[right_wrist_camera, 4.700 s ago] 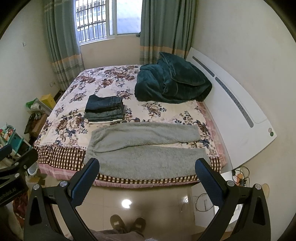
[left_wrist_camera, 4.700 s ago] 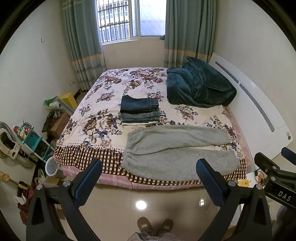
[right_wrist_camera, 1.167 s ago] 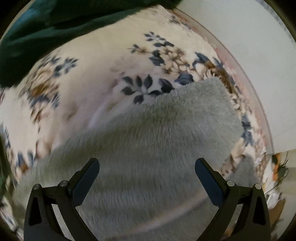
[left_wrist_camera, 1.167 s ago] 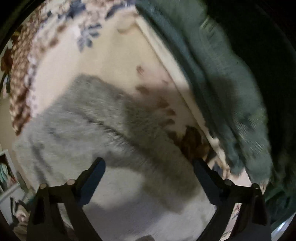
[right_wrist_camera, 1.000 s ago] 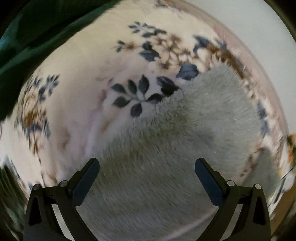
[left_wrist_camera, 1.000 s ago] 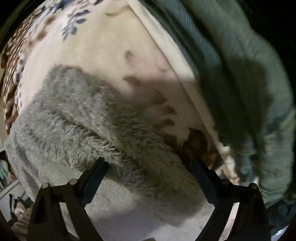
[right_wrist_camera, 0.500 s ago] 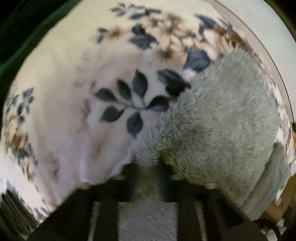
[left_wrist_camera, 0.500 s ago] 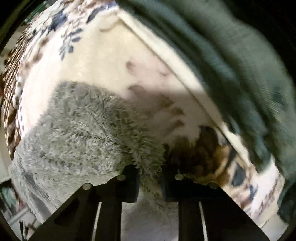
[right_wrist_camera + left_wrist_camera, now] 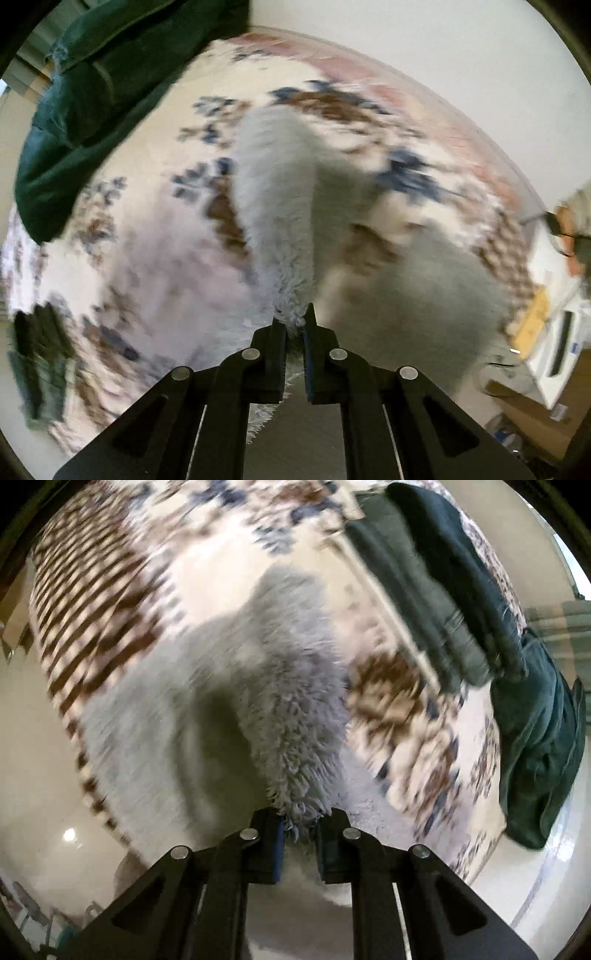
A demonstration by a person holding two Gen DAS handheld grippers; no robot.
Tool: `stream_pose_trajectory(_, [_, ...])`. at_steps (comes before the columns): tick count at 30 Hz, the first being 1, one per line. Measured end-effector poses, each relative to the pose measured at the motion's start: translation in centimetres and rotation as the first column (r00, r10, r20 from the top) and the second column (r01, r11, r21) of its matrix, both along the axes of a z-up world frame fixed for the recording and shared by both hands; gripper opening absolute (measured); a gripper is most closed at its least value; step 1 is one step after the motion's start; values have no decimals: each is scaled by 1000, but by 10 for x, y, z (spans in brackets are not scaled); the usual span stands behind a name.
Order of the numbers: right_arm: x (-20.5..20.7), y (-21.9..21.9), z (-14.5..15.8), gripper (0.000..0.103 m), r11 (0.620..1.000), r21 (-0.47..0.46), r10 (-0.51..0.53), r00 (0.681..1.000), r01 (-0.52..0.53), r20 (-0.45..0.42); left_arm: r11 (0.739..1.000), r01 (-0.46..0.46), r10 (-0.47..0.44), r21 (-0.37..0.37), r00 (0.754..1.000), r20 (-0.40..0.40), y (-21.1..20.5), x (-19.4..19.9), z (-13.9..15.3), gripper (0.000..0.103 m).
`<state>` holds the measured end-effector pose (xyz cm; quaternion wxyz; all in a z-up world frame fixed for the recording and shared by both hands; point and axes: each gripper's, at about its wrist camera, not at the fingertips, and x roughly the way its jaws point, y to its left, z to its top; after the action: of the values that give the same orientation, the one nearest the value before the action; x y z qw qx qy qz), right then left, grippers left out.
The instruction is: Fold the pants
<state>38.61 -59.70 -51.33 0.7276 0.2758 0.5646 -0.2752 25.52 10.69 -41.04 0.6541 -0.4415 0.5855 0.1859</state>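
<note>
Pants (image 9: 295,709) pinched by L gripper (image 9: 300,834), R gripper (image 9: 294,347)

Left wrist view: rides the left hand-held gripper (image 9: 299,834), looking steeply down at the bed (image 9: 207,572) from close above.
Right wrist view: rides the right hand-held gripper (image 9: 294,332), aimed steeply down, equally near.
Shared: grey fleece pants (image 9: 291,686), floral bedsheet (image 9: 155,258), dark green blanket (image 9: 96,92).
</note>
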Motion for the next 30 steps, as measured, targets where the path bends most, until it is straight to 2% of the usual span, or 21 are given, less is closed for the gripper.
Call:
stream_pose_trajectory(6, [-85, -17, -35, 6, 993, -102, -72, 988, 59, -135, 999, 51, -49, 16, 994, -96, 8, -59, -61, 11])
stream_pose_trajectory(10, [-112, -17, -55, 10, 991, 10, -133, 976, 137, -171, 999, 53, -53, -4, 994, -95, 12, -80, -82, 15])
stream_pose_trajectory(12, [-121, -1, -54, 36, 987, 71, -135, 980, 147, -147, 999, 35, -36, -10, 997, -63, 17, -92, -71, 15])
stream_pose_trajectory(13, [-125, 9, -52, 60, 987, 95, -120, 985, 133, -124, 1000, 28, -29, -10, 999, -41, 18, -95, -66, 17])
stream_pose_trajectory(14, [-128, 23, -50, 72, 987, 122, -94, 991, 105, -93, 1000, 24, -24, 5, 1000, -15, 20, -101, -54, 19])
stream_pose_trajectory(16, [-125, 42, -52, 72, 987, 152, -46, 996, 58, -77, 998, 23, -25, 62, 999, 20, 19, -102, -41, 28])
stream_pose_trajectory(18, [-117, 67, -61, 72, 985, 170, 24, 995, -8, -93, 994, 4, -14, 113, 996, 83, 30, -109, -21, 30])
stream_pose_trajectory(20, [-113, 86, -71, 72, 984, 167, 74, 991, -55, -107, 986, -3, -14, 169, 995, 98, 40, -105, -17, 40])
stream_pose_trajectory(22, [-115, 94, -79, 72, 982, 178, 83, 991, -64, -106, 981, -26, 12, 190, 997, 77, 53, -98, -32, 41])
stream_pose_trajectory(24, [-117, 99, -88, 72, 981, 182, 85, 989, -62, -119, 989, -91, 87, 120, 995, 41, 70, -92, -61, 41])
stream_pose_trajectory(25, [-114, 97, -90, 72, 981, 185, 81, 989, -57, -123, 989, -115, 112, 90, 993, 41, 78, -91, -70, 40])
stream_pose_trajectory(26, [-120, 96, -93, 72, 980, 195, 71, 990, -47, -122, 989, -132, 128, 71, 990, 57, 82, -88, -79, 31])
stream_pose_trajectory(27, [-120, 92, -94, 72, 979, 199, 64, 990, -38, -124, 988, -135, 129, 73, 988, 88, 83, -86, -81, 15])
stream_pose_trajectory(28, [-125, 90, -94, 72, 979, 202, 56, 991, -30, -123, 986, -128, 116, 104, 987, 111, 83, -85, -77, 5])
stream_pose_trajectory(30, [-131, 85, -93, 72, 979, 201, 53, 991, -27, -125, 975, -113, 77, 194, 980, 184, 81, -92, -59, 5])
